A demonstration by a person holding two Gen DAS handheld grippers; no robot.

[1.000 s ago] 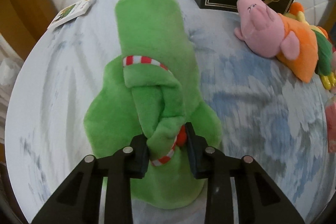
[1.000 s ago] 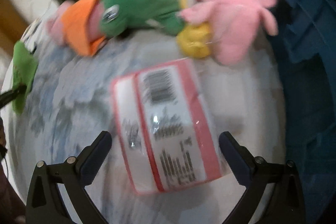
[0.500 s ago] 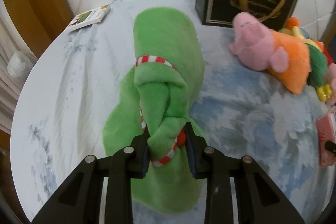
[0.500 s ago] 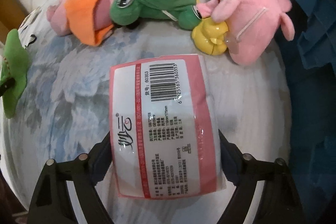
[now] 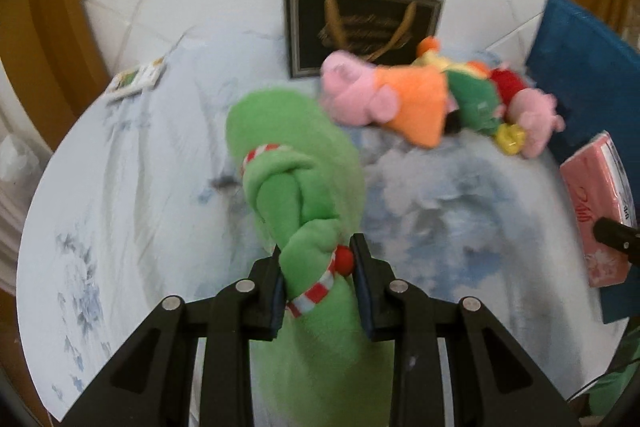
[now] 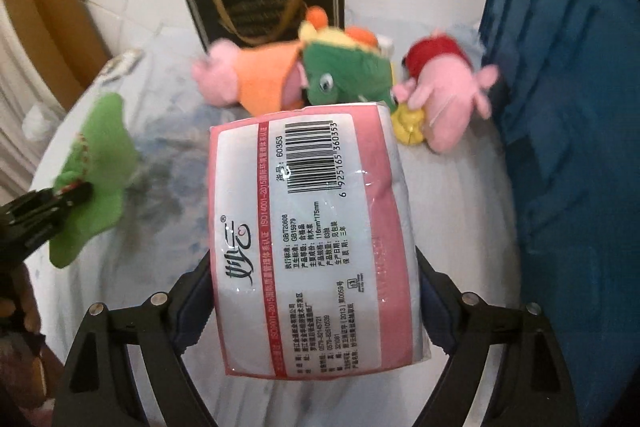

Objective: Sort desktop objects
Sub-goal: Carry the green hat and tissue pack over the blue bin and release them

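My left gripper (image 5: 318,263) is shut on the knotted scarf of a green plush toy (image 5: 296,155) and holds it lifted above the round table (image 5: 120,211); the toy also shows in the right wrist view (image 6: 96,163). My right gripper (image 6: 314,283) is shut on a pink-and-white tissue pack (image 6: 316,227) and holds it above the table; the pack shows at the right in the left wrist view (image 5: 596,199). A pink pig plush in orange (image 5: 384,99), a green frog plush (image 6: 344,75) and a second pink pig plush in red (image 6: 448,83) lie together at the back.
A black gift bag (image 5: 360,27) stands at the table's back edge by the tiled wall. A blue plastic crate (image 6: 580,127) stands at the right. A small card (image 5: 136,83) lies at the back left. The tablecloth is pale blue and white.
Both grippers rose and pulled back. The right gripper closed on the tissue pack and lifted it. The green plush came up off the table in the left gripper.
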